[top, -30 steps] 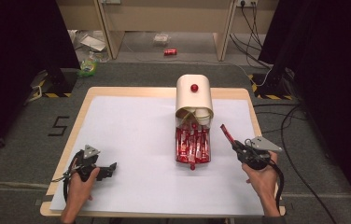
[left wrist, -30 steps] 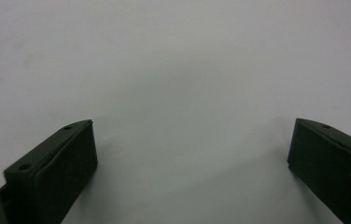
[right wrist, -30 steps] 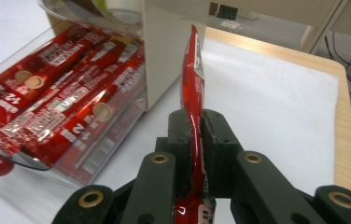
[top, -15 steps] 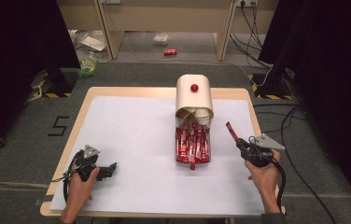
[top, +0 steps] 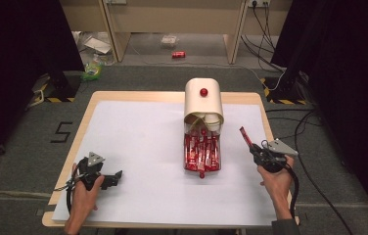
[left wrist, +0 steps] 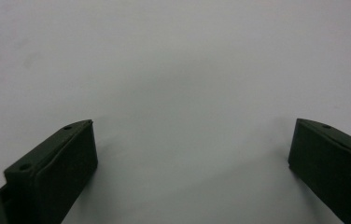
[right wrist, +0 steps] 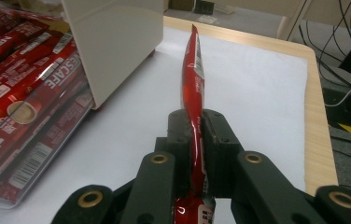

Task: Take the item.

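Holding a single red coffee sachet (right wrist: pixel 193 79) upright between its jaws, your right gripper (top: pixel 254 148) sits just off the right side of the dispenser, low over the white table sheet (top: pixel 138 142); the jaws are clenched flat on the sachet's lower part, and its long end stands free above them, tilted a little toward the far edge of the table. Beside it, the cream dispenser box (top: pixel 203 100) with the round red knob (top: pixel 203 92) on its front stands near the middle of the table's far half. At its foot a clear tray (right wrist: pixel 5 189) juts toward you, packed with red Nescafé sachets (top: pixel 201 151) lying side by side, lengthwise, several layers deep as far as you can see in the right gripper view. One sachet end pokes just past the tray's near lip. Your sachet is apart from that stack, touching nothing but the jaws. Your left gripper (top: pixel 115 176) rests near the table's near left corner, well apart from the box, its jaws spread wide over bare white sheet with nothing between them.
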